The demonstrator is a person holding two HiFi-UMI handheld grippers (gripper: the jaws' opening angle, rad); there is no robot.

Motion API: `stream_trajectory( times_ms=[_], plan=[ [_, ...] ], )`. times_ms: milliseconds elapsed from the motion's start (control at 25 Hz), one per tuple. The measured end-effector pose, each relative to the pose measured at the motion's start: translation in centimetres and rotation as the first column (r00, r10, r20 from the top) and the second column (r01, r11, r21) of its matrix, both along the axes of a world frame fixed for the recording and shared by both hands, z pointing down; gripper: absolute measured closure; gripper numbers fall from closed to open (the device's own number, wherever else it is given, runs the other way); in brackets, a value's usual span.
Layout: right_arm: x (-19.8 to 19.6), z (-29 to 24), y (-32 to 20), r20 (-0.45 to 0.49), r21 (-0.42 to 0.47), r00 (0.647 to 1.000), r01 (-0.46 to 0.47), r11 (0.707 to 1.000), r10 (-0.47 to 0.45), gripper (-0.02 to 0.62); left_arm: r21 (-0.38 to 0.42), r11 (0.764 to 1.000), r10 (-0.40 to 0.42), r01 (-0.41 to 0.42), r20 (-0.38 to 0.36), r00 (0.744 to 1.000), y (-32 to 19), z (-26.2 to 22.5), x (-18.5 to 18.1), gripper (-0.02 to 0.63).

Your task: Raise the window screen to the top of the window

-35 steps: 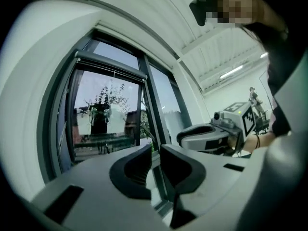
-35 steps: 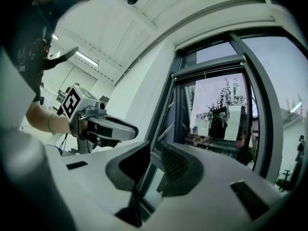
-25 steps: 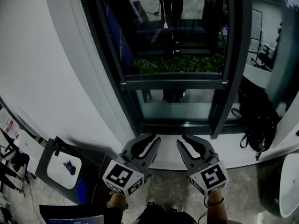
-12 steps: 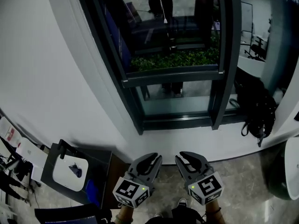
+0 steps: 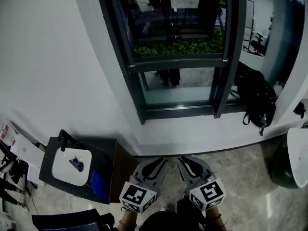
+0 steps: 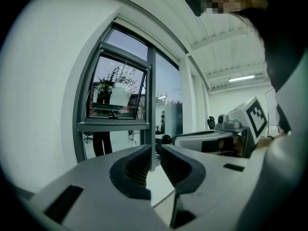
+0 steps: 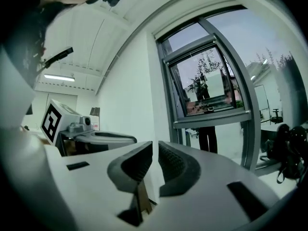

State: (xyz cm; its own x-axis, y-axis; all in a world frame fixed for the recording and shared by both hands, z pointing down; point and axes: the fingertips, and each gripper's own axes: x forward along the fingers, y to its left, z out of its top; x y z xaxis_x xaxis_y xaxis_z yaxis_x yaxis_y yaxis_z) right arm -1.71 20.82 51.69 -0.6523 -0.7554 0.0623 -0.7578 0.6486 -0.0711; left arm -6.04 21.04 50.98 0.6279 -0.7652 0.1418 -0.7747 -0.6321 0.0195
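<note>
Standing well apart from window (image 5: 179, 88) at 12 o'clock. Left gripper (image 5: 160, 160) and right gripper (image 5: 183, 160) low at 6 o'clock, each with jaws pressed nearly together, pinching nothing. Window screen not distinguishable against glass, so we cannot tell its height. We judge no raising under way.

My left gripper (image 5: 160, 160) and right gripper (image 5: 184, 160) have pale grey bodies and curved jaws lined with black ribbed pads (image 6: 138, 171). At 6 o'clock of each sits a white cube (image 5: 138, 196) with black square markers. My clothing (image 5: 163, 221) is dark.
</note>
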Motion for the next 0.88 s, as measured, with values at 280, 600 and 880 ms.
stream_trajectory(
  times_ms=[280,600,880],
  plan=[
    [-1.5,0.6,4.5,0.013,-0.010,0.998,-0.061,0.998,0.061,0.562,0.004,1.000,0.019,-0.019,-0.070,0.997,4.4,1.0,-1.8,0.549],
    [-1.7,1.2,7.4,0.007,-0.004,0.994,-0.111,0.994,0.111,0.576,0.021,0.997,0.074,-0.072,-0.125,0.989,7.2,2.5,-2.0,0.549],
    [-2.9,1.2,8.0,-0.008,0.004,0.994,-0.111,0.994,0.111,0.581,0.023,0.997,0.069,-0.067,-0.126,0.990,8.3,1.9,-3.0,0.549]
  ],
)
